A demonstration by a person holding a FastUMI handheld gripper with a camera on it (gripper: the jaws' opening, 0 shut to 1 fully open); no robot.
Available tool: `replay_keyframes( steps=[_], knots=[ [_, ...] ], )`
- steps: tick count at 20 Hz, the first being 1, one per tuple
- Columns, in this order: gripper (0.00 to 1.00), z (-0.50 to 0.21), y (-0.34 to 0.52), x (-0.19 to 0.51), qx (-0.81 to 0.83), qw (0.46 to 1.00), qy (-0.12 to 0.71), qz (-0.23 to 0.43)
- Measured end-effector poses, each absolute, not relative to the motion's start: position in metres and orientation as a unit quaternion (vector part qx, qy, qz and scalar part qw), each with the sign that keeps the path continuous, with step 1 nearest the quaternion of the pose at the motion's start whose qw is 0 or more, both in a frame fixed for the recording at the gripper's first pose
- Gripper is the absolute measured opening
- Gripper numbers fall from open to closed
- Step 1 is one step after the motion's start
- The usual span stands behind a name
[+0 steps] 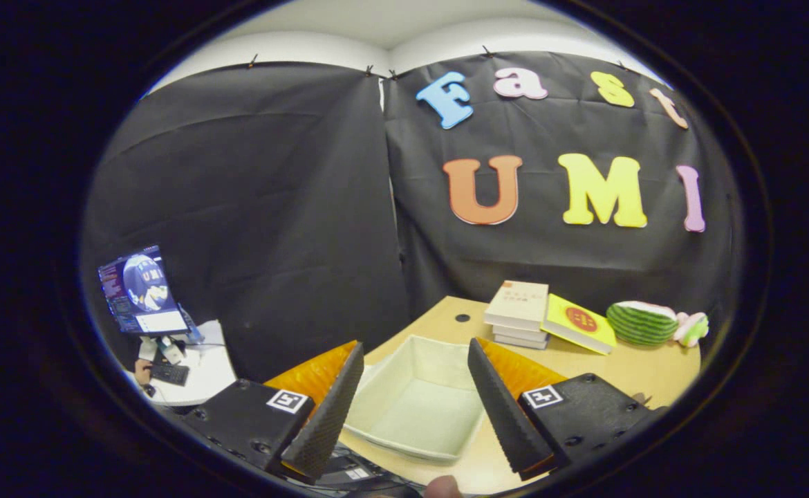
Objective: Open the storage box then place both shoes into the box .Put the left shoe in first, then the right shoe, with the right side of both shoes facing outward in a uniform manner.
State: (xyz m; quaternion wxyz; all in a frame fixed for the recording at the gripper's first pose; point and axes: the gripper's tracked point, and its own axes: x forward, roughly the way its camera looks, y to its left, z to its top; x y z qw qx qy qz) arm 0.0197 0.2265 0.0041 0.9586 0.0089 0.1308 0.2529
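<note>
A white fabric storage box point(415, 404) sits open on the wooden table point(612, 373), its hollow inside bare. My gripper point(415, 363) hovers above and in front of it, open, with nothing between its fingers. The box lies between the two fingers point(328, 408) and just beyond them.
A stack of books point(518, 312) and a yellow book point(579, 323) lie behind the box. A watermelon-shaped plush point(643, 322) rests at the table's far right. A small dark hole point(462, 318) marks the tabletop. To the left, a side table holds a laptop point(140, 290).
</note>
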Motion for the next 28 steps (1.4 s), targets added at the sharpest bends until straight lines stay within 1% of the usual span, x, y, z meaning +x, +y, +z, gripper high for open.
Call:
replay_keyframes(
  steps=[4, 6, 10, 13, 16, 19, 22, 24, 27, 28],
  knots=[
    [0.97, -0.015, 0.149, 0.036, -0.030, 0.969, 0.150, 0.196],
    [0.98, -0.030, 0.120, 0.037, -0.025, 0.969, 0.167, 0.179],
    [0.97, -0.082, 0.068, 0.049, 0.022, 0.959, 0.237, 0.151],
    [0.97, -0.126, 0.032, 0.061, 0.047, 0.946, 0.294, 0.127],
    [0.97, -0.175, -0.002, 0.066, 0.020, 0.930, 0.356, 0.093],
    [0.96, -0.221, -0.026, 0.064, -0.003, 0.903, 0.421, 0.081],
    [0.96, -0.251, -0.034, 0.058, 0.034, 0.878, 0.470, 0.083],
    [0.92, -0.264, -0.028, 0.054, 0.072, 0.858, 0.498, 0.101],
    [0.87, -0.281, -0.027, 0.061, 0.112, 0.838, 0.526, 0.095],
    [0.81, -0.286, -0.025, 0.062, 0.126, 0.830, 0.536, 0.093]
  ],
)
